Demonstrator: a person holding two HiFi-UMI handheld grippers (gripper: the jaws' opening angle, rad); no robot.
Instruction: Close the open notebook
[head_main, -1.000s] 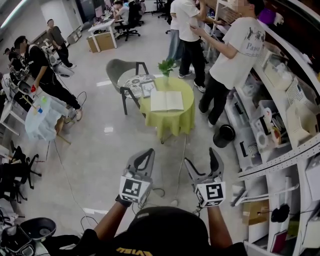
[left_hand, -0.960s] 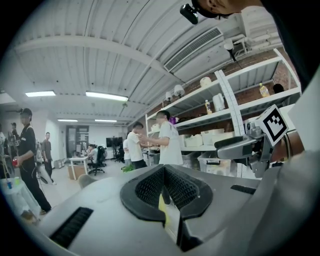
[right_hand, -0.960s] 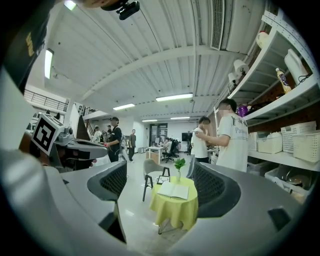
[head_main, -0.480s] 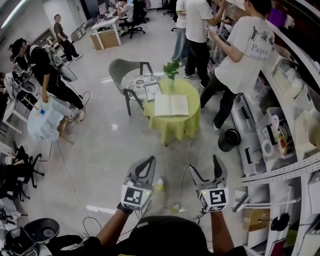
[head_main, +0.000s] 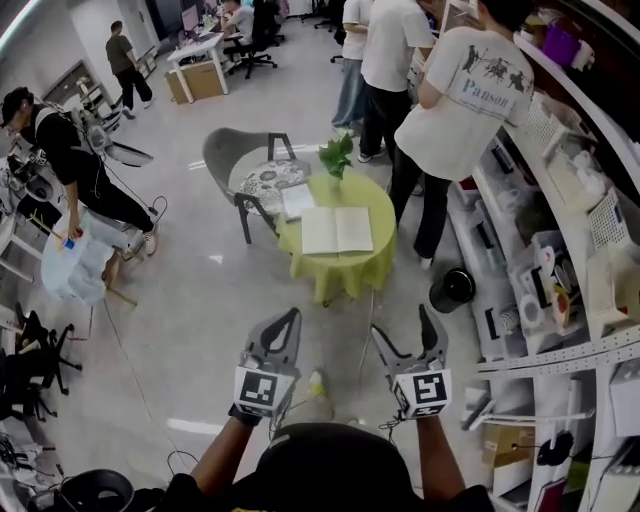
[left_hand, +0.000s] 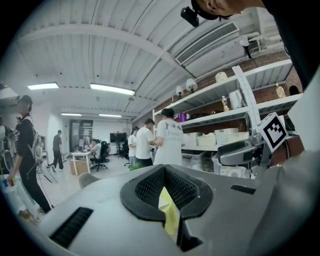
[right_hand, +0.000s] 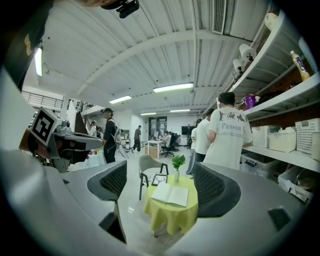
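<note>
Both grippers held low over pale floor (head_main: 190, 330), well short of the table. Left gripper (head_main: 288, 318): jaws together, only a thin slit between them, nothing gripped. Right gripper (head_main: 403, 325): jaws wide apart, empty; its own view frames the table in the gap. Black bin (head_main: 452, 289) on the floor to the right, beside the shelving (head_main: 560, 230). Ahead, a small round table under a yellow-green cloth (head_main: 338, 272). The notebook (head_main: 336, 229) lies open and flat on top, both pages up. A framed picture (head_main: 297, 200) lies just beyond it at the far left edge, and a green plant in a small vase (head_main: 336, 156) stands at the far rim. Grey chair (head_main: 245, 165) behind the table. Person in white T-shirt (head_main: 462, 95) stands at the table's right, back turned
</note>
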